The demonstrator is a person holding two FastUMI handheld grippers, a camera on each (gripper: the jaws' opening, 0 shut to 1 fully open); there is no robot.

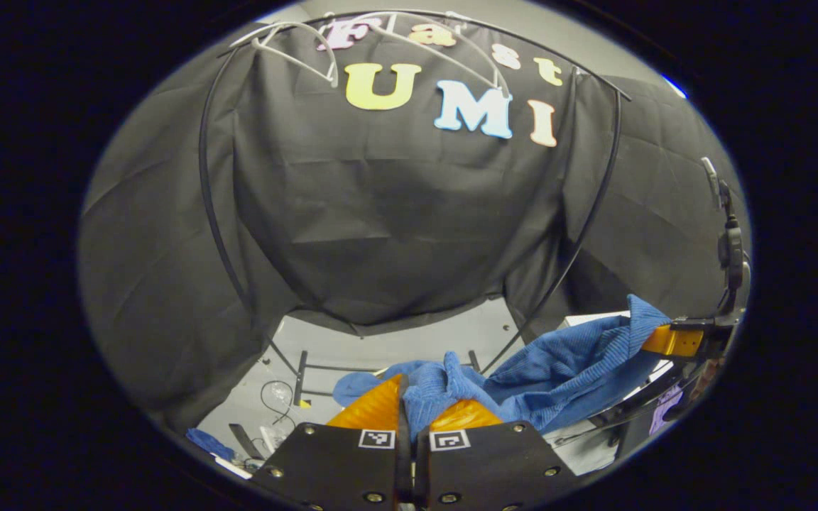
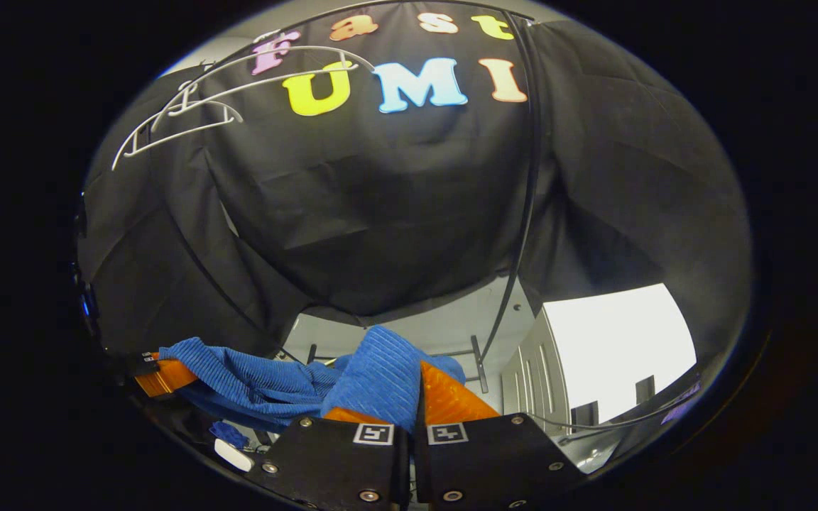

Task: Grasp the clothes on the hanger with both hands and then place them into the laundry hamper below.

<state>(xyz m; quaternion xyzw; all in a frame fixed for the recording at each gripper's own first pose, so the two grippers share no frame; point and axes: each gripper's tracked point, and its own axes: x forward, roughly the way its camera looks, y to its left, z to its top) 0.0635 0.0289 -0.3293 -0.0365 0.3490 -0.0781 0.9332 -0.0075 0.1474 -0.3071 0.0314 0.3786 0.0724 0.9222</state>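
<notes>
Blue ribbed knit garment (image 1: 558,369) is hanging stretched between both grippers, off the white wire hangers (image 1: 295,50) above | left gripper (image 1: 409,411) is pinching one end, right gripper (image 2: 409,404) the other | long axis is running gripper to gripper | hamper probably lying below, unseen.

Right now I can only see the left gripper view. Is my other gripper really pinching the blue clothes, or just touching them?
Observer: Pinching. In the right gripper view, the right gripper has both fingers closed on a fold of the blue clothes.
Operator: What's beside it?
Observer: A bright white panel on its right, past a black pole.
Operator: How does my gripper look from there?
Observer: The left gripper grips the far end, and the clothes stretch between both.
</notes>
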